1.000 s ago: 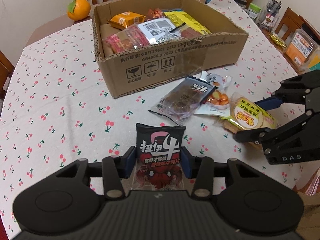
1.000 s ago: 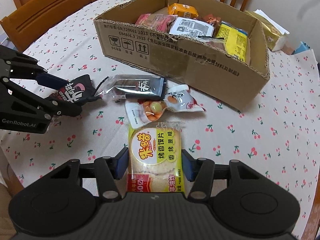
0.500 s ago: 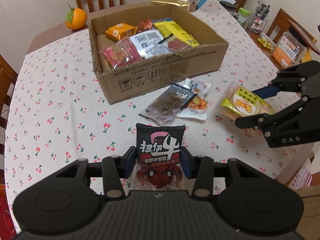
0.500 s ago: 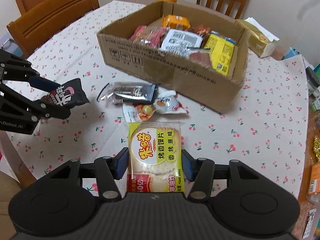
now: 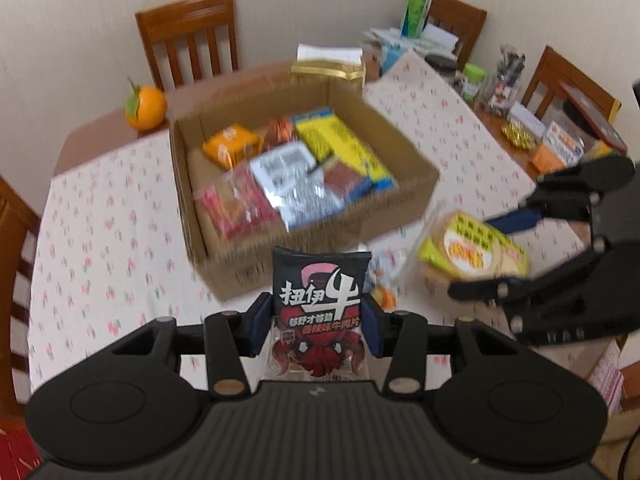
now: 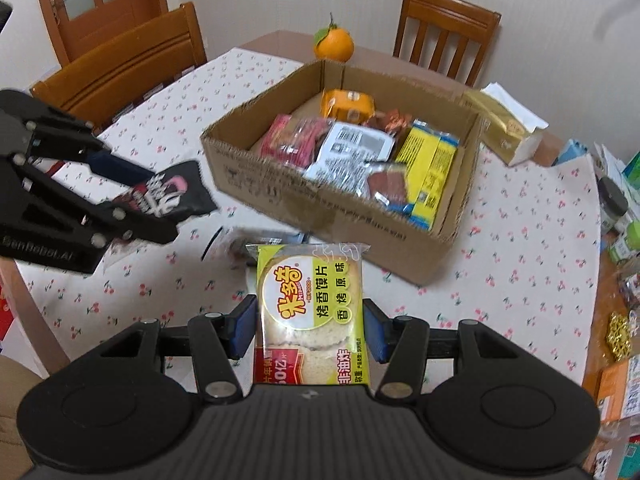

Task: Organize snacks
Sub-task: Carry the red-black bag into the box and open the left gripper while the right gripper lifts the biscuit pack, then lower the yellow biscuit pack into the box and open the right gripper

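Observation:
My left gripper (image 5: pixel 318 326) is shut on a black beef-jerky packet (image 5: pixel 320 300) and holds it in the air, in front of the near wall of the open cardboard box (image 5: pixel 320 236). The packet also shows in the right wrist view (image 6: pixel 172 196). My right gripper (image 6: pixel 310 330) is shut on a yellow-green packet of baked bun slices (image 6: pixel 310 304), also raised, to the right of the box's near corner. It shows in the left wrist view (image 5: pixel 468 250) too. The box (image 6: pixel 320 208) holds several snack packets.
A dark snack packet (image 6: pixel 260 242) and a small orange-printed one (image 5: pixel 384 294) lie on the cherry-print tablecloth (image 5: pixel 100 220) in front of the box. An orange (image 6: pixel 334 44) stands behind it. Chairs ring the table. Jars and packets crowd the right edge (image 6: pixel 616 208).
Both grippers have risen with their packets and moved toward the box. The box now sits closer and more from above in both views.

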`<action>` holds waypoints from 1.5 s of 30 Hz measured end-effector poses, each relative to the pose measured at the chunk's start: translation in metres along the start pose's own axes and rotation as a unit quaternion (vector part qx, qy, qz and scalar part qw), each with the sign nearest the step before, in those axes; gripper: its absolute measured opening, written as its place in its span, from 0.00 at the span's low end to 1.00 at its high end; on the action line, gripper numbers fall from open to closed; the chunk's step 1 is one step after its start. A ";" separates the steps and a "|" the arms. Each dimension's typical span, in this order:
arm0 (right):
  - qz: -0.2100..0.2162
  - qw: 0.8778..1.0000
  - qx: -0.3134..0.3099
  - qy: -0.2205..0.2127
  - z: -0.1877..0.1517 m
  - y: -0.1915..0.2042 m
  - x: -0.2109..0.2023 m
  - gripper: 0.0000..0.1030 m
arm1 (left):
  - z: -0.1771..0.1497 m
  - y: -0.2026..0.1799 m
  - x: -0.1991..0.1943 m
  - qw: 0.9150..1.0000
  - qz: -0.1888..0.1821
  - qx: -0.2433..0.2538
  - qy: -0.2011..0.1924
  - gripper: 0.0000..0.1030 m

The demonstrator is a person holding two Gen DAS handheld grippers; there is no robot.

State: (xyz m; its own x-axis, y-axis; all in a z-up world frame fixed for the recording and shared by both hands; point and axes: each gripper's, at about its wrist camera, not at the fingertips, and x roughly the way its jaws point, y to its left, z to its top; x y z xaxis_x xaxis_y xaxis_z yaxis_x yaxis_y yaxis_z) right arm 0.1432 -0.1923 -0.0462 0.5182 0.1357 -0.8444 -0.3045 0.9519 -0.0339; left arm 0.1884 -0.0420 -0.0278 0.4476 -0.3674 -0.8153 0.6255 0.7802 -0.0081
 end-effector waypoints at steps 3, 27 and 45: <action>-0.005 1.000 -0.003 -0.008 0.005 -0.005 -0.003 0.58 | 0.021 0.003 0.004 1.000 0.003 0.003 -0.018 0.44; -0.013 1.000 0.011 -0.022 0.025 -0.030 0.003 0.58 | 0.069 0.039 0.074 0.996 0.062 -0.048 -0.049 0.85; -0.015 0.999 0.018 -0.046 0.060 -0.042 0.009 0.58 | 0.001 0.022 0.018 0.988 0.107 -0.086 -0.072 0.93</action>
State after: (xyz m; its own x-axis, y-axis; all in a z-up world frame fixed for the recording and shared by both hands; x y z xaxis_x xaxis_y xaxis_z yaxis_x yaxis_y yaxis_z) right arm 0.2086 -0.2146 -0.0203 0.5989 0.1294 -0.7903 -0.2599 0.9649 -0.0389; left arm 0.2107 -0.0320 -0.0426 0.6521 -0.2431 -0.7181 0.3941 0.9179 0.0471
